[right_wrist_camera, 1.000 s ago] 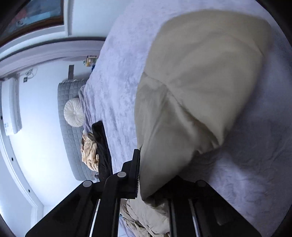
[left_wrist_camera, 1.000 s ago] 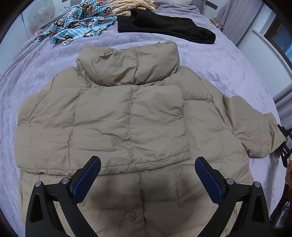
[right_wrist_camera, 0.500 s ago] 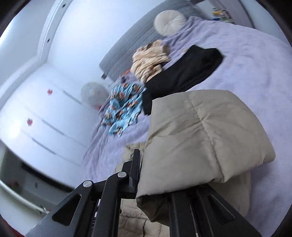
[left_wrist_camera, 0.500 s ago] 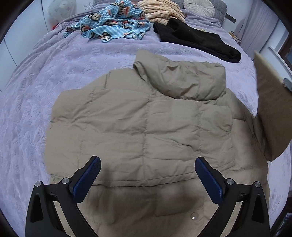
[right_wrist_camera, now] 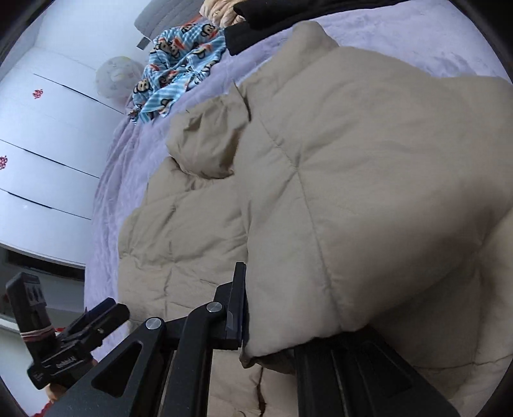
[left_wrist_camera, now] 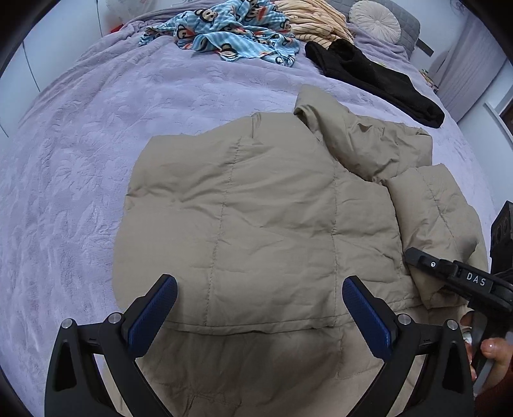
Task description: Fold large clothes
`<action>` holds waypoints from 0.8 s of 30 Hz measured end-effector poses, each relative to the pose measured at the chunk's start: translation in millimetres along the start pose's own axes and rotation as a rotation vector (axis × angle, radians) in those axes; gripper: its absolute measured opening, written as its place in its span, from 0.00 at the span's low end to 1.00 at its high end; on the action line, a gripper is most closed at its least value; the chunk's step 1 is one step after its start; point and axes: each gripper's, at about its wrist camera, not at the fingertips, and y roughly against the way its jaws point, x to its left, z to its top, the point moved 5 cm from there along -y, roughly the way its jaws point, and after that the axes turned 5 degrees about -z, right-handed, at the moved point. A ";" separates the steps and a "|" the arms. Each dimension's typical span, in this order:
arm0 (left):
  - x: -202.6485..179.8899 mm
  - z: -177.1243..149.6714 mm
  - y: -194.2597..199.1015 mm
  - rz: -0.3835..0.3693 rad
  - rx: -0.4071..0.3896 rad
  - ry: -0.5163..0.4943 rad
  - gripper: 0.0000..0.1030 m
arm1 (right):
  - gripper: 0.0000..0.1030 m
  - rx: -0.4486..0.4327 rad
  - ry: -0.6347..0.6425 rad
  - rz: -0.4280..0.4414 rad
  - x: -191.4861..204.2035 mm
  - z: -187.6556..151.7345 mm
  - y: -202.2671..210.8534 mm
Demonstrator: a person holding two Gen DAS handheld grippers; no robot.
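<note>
A beige puffer jacket lies flat on the purple bed, collar toward the far right. My left gripper is open and empty above the jacket's lower hem. My right gripper is shut on the jacket's right sleeve, which lies folded over the jacket body; it also shows in the left wrist view. The right gripper's black finger shows at the right edge of the left wrist view.
The purple blanket covers the bed. A blue monkey-print garment, a striped peach garment and a black garment lie at the far end. A round cushion sits by the headboard. White cabinets stand at the left.
My right gripper has carried the right sleeve inward and laid it over the jacket body. My left gripper has shifted left, so the jacket sits further right in its view.
</note>
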 end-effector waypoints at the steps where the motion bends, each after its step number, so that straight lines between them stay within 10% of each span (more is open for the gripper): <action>1: -3.2 0.3 -2.2 -0.010 0.001 0.001 1.00 | 0.09 0.001 -0.001 -0.006 -0.5 -1.2 0.6; 4: -15.7 4.0 -8.9 -0.040 -0.003 -0.009 1.00 | 0.13 0.018 0.003 -0.031 -1.2 -0.3 6.9; 8: -22.4 13.6 -7.6 -0.075 -0.028 -0.017 1.00 | 0.66 -0.028 -0.029 0.030 3.2 2.5 48.7; 12: -10.9 24.7 -4.7 -0.112 -0.049 0.015 1.00 | 0.66 -0.152 -0.193 0.061 -28.0 8.0 90.3; 15: -0.6 30.9 -1.1 -0.143 -0.065 0.033 1.00 | 0.50 -0.188 -0.335 0.104 -53.8 22.2 93.3; 17: 4.6 33.6 1.3 -0.185 -0.066 0.039 1.00 | 0.08 -0.204 -0.351 0.099 -56.3 33.3 92.3; 24: 19.3 39.5 3.6 -0.500 -0.016 0.181 1.00 | 0.08 -0.169 0.099 0.075 59.3 32.5 66.4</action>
